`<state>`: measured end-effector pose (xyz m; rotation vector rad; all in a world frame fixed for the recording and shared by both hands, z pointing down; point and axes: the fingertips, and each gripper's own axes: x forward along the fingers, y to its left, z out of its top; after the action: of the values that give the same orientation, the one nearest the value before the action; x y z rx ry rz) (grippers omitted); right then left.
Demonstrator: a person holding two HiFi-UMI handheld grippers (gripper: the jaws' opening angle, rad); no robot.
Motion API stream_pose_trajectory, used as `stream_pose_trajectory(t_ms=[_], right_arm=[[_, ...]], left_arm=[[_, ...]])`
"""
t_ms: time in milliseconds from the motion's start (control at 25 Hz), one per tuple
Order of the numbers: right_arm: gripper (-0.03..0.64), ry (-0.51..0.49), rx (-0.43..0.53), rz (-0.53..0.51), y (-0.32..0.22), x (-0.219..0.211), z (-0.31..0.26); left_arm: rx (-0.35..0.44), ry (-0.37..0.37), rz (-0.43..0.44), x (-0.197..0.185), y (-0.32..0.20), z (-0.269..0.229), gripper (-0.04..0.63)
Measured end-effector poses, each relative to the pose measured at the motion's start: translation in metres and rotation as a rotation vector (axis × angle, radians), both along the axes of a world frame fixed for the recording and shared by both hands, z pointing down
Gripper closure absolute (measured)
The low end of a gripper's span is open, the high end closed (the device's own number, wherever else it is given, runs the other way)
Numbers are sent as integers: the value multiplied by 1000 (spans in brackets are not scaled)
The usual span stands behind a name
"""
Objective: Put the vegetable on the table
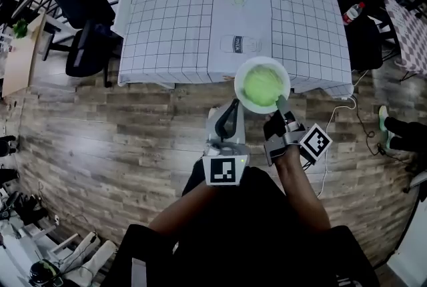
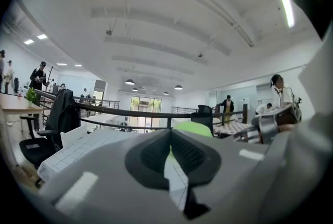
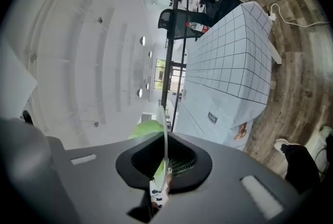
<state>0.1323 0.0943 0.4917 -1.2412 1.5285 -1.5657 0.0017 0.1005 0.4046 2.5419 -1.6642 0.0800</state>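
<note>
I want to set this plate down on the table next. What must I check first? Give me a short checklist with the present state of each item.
1. Right gripper grip: ok. Its jaws are shut on the near rim of the white plate.
2. Green vegetable seated: ok. It lies in the plate's middle.
3. Plate above the table: cannot tell. In the head view it only overlaps the table's near edge.
4. Landing area: ok. The table there shows only flat printed pictures.
5. Left gripper out of the way: ok. It is shut, holds nothing, and sits below the plate in the head view.
</note>
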Motion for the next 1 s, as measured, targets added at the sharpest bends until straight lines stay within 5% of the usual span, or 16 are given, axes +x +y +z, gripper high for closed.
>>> stream_pose_trajectory(t_ms=[1000], right_arm=[[609,37,-28,141,-153,-34,-3]], left_arm=[[-24,22,102,-63,-179,-2,586]])
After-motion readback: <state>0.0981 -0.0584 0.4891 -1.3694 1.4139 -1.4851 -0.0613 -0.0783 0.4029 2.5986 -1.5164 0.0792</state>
